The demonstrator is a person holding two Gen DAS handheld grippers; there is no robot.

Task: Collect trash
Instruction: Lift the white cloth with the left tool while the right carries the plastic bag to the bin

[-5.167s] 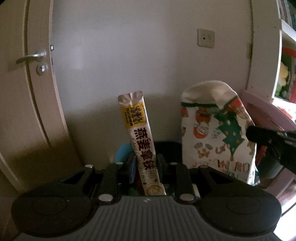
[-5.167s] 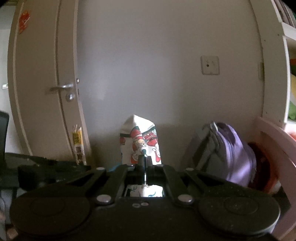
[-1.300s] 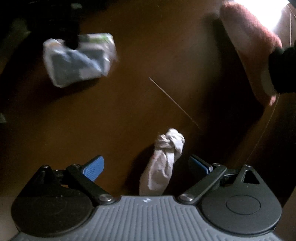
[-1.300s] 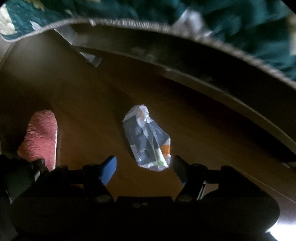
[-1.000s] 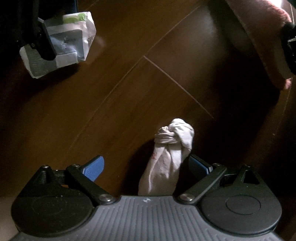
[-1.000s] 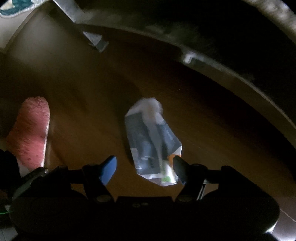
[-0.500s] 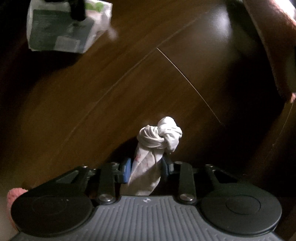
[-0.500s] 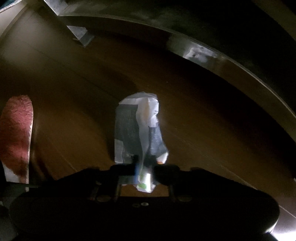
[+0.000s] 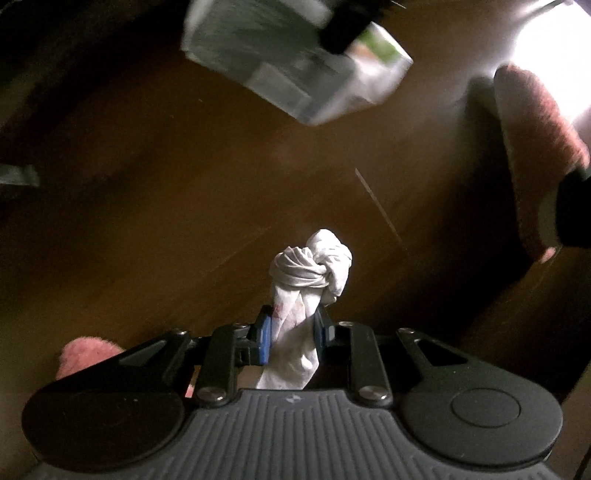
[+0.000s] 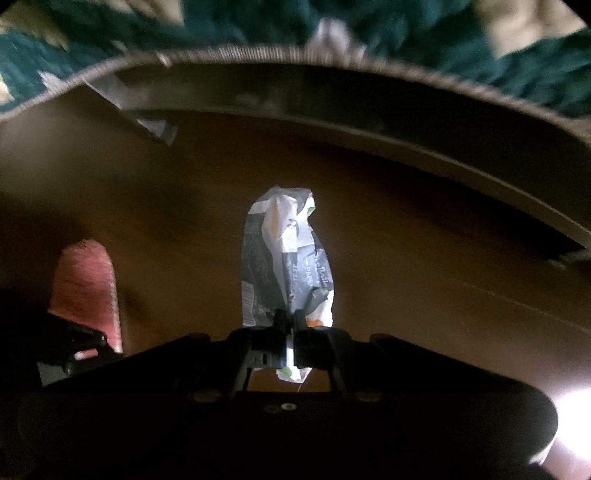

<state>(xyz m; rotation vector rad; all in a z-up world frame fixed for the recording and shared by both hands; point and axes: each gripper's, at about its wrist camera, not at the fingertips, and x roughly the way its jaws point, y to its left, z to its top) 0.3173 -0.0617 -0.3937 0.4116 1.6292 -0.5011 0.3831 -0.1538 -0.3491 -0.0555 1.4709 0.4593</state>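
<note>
My left gripper (image 9: 293, 325) is shut on a white knotted tissue (image 9: 308, 273), held above the dark wooden floor (image 9: 147, 206). My right gripper (image 10: 290, 325) is shut on a crumpled grey and white wrapper (image 10: 286, 266), lifted off the floor (image 10: 424, 236). The same wrapper (image 9: 295, 55) shows blurred at the top of the left wrist view, with the right gripper's dark tip on it.
A pink fuzzy slipper (image 9: 535, 155) is at the right of the left wrist view, and one (image 10: 83, 280) at the left of the right wrist view. A bed frame edge (image 10: 369, 110) with a green patterned blanket (image 10: 258, 26) runs along the top.
Both grippers closed on their trash about half a second ago. Both now hold it off the floor, and the wrapper has moved right across the left wrist view.
</note>
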